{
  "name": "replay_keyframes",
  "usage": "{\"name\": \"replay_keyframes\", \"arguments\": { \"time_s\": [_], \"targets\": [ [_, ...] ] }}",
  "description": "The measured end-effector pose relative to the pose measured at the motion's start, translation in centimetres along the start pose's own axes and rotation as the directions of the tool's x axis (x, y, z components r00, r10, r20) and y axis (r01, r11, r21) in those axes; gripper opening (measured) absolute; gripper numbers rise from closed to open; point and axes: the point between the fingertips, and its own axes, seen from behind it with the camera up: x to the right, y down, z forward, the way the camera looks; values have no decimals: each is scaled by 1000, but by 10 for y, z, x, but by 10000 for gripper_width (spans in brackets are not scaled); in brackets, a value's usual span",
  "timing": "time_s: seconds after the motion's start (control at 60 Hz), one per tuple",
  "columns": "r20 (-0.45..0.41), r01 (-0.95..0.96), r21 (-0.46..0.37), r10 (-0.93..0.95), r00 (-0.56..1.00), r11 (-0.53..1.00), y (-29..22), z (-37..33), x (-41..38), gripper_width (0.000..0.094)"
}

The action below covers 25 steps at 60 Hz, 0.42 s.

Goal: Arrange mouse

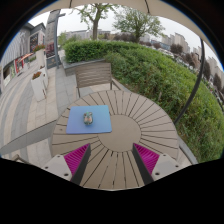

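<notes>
Outdoors on a terrace, you hold the gripper (110, 160) above a round slatted wooden table (140, 125), its two fingers spread wide apart with nothing between them, the magenta pads (76, 156) facing each other across bare slats. The mouse (88, 119), small and grey, sits on a blue mouse pad (88, 121) that lies on the table beyond the fingers and a little toward the left one, well clear of both tips. A wooden chair (93, 76) stands at the table's far side, with a hedge (150, 65) and grassy bank behind it, and paving runs off to the left past a pale planter (38, 83). The step in hand looks like the approach: nothing is grasped, and the mouse rests untouched on its pad. Which way it points cannot be told from here. Your next move, by this reading, calls for carrying the gripper forward and slightly left until the mouse stands between the fingers, then coming down low enough for the pads to meet its sides, not its rounded top. Keep the fingers wide until they straddle it; a smooth, curved shell may slip if pinched high or off-centre, and a dragging fingertip could shift the thin pad beneath it.
</notes>
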Motion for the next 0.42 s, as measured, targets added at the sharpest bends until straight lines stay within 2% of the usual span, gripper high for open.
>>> {"name": "replay_keyframes", "arguments": {
  "time_s": [0.1, 0.183, 0.267, 0.417],
  "targets": [
    [-38, -10, 22, 10, 999, 1000, 14, -13, 18, 863],
    [-4, -23, 14, 23, 1000, 1000, 20, -14, 20, 850],
    [-20, -42, 4, 42, 999, 999, 24, -11, 32, 859],
    [19, -41, 64, 40, 999, 997, 10, -10, 37, 854]
  ]
}}
